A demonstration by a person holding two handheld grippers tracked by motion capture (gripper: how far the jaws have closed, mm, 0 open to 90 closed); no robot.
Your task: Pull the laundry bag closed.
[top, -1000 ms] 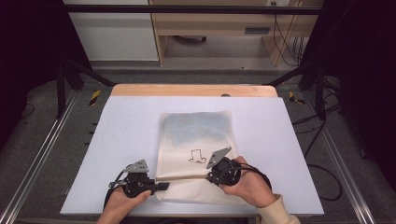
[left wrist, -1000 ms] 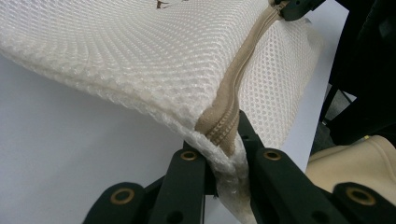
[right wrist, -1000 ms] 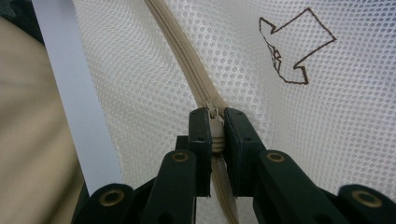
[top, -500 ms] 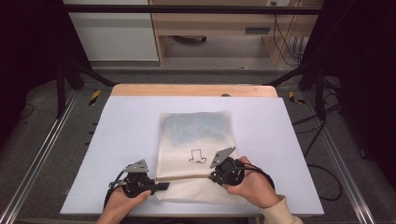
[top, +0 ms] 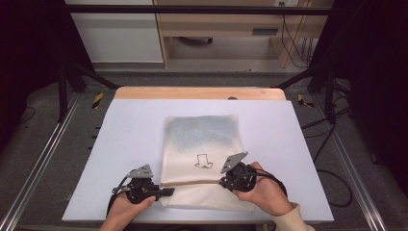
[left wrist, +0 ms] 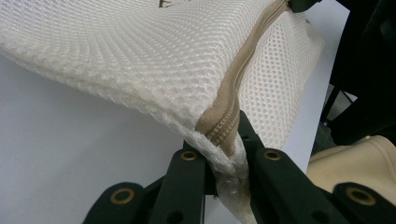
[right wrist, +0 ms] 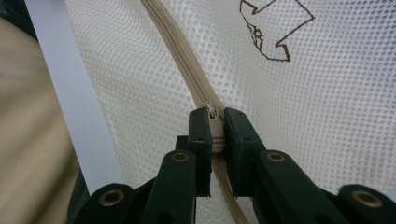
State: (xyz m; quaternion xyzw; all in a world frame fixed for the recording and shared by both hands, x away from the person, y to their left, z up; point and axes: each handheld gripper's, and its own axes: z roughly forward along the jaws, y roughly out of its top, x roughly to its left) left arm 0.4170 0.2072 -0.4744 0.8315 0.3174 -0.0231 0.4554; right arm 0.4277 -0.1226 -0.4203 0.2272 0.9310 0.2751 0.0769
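At the table's six o'clock edge, the left gripper (top: 166, 192) pinches the mesh bag (top: 202, 159) at its corner, right on the end of the tan zipper (top: 192, 183). Toward four o'clock, the right gripper (top: 224, 182) clamps the zipper's pull (right wrist: 212, 113). The zipper looks closed along its whole length, so opening it seems barely begun. The bag lies flat toward twelve o'clock.

Lab: metal rig frame (top: 38, 163), trailing cables (top: 293, 43)

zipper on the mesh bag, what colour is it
Tan zipper on a cream mesh bag; clearest in the right gripper view.
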